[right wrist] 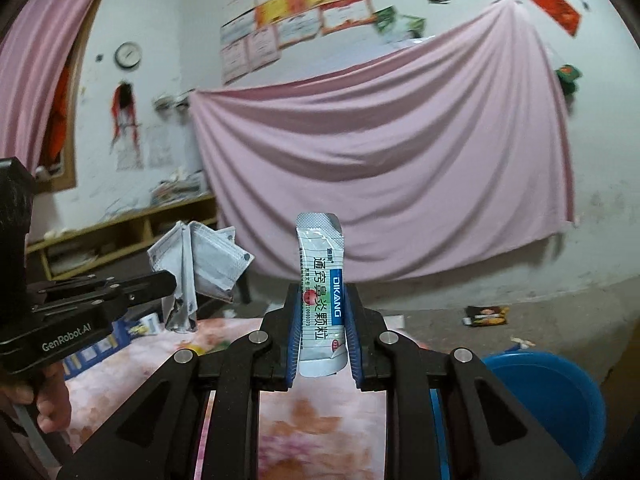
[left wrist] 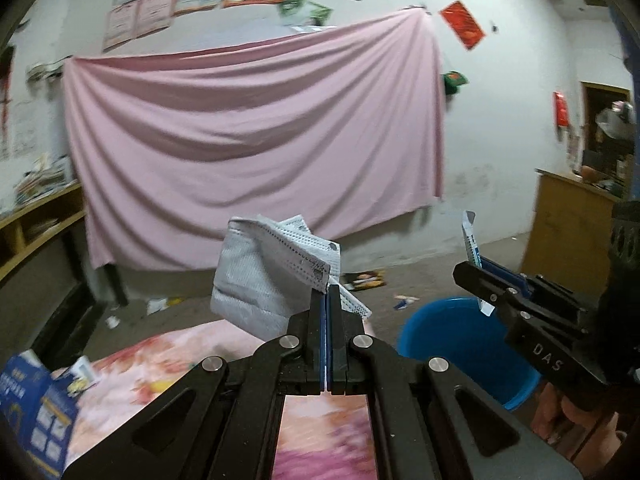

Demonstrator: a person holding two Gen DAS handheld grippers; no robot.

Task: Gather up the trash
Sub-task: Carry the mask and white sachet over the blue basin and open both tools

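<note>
Mask (left wrist: 272,276) in left tongs (left wrist: 327,292), sachet (right wrist: 320,296) in right tongs (right wrist: 322,320)

the face mask (left wrist: 260,276) looks like soft, matt grey non-woven cloth, creased. the sachet (right wrist: 320,296) is glossy, crinkled foil-plastic. the basin (left wrist: 472,344) at lower right is smooth blue plastic. the pink sheet (left wrist: 248,140) is matt draped cloth.

The blue bucket (right wrist: 560,400) is cut off by the right wrist view's lower edge and partly hidden behind the gripper linkage; floor litter (left wrist: 366,280) is too blurred to identify
</note>
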